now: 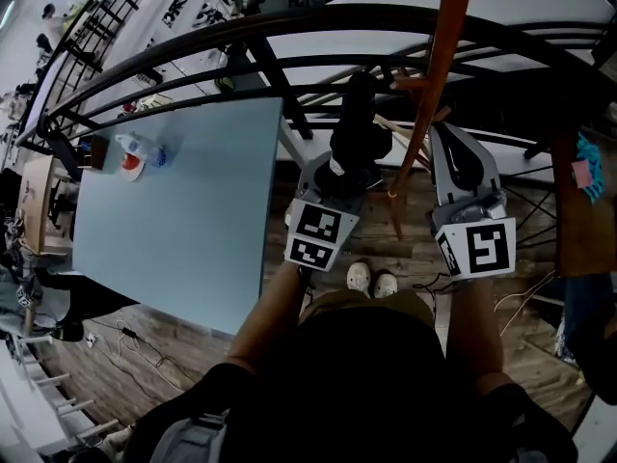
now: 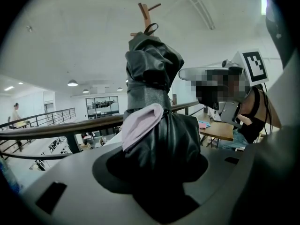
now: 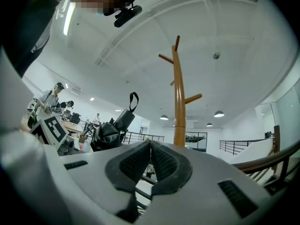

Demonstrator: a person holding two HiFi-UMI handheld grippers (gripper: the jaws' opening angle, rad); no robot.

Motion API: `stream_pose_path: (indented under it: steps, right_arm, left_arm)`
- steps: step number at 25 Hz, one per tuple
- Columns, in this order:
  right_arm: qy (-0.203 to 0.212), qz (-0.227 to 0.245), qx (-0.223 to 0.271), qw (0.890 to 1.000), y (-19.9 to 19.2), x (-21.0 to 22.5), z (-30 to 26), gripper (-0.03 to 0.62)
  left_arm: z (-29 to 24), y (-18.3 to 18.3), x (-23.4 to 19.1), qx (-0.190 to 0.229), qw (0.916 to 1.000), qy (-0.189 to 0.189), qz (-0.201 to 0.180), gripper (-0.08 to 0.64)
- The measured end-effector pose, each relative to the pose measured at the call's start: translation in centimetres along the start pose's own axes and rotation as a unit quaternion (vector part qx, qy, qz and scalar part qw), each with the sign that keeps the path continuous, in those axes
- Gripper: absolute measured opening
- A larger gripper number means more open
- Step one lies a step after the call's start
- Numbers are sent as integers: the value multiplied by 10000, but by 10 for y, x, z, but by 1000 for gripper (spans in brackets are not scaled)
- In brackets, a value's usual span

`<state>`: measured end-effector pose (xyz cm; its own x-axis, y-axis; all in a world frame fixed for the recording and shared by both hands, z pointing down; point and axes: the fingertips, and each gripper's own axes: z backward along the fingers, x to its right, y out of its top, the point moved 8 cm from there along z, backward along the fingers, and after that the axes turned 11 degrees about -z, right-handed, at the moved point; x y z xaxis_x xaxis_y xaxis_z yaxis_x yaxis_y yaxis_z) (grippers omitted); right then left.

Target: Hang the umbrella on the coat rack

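A black folded umbrella (image 1: pixel 358 123) stands upright in my left gripper (image 1: pixel 349 169), whose jaws are shut on its lower part. In the left gripper view the umbrella (image 2: pixel 152 78) fills the middle, with a pale pink flap (image 2: pixel 140 123) on it and its strap loop (image 2: pixel 151 28) at the top. The wooden coat rack (image 1: pixel 439 56) rises just right of the umbrella, and its top pegs (image 2: pixel 146 11) show behind the loop. My right gripper (image 1: pixel 451 138) is close beside the pole, shut and holding nothing. In the right gripper view the rack (image 3: pixel 178 97) stands ahead of the jaws (image 3: pixel 150 157), with the umbrella (image 3: pixel 112 125) to the left.
A light blue table (image 1: pixel 183 220) lies to the left, with a bottle and small items (image 1: pixel 140 152) at its far corner. A curved black railing (image 1: pixel 289 27) runs across in front of me. My shoes (image 1: pixel 371 280) stand on the wooden floor. People sit at desks (image 3: pixel 51 97) in the distance.
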<state>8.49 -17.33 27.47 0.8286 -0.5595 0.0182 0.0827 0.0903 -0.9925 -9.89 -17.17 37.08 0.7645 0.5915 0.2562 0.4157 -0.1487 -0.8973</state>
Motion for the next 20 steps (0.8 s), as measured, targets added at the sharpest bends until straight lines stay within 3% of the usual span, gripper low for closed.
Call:
stream_pose_path:
  steps: [20]
  right_arm:
    - [-453, 149, -266, 9985, -14, -11, 2, 31]
  left_arm:
    - [-20, -33, 3, -241, 9982, -533, -101, 227]
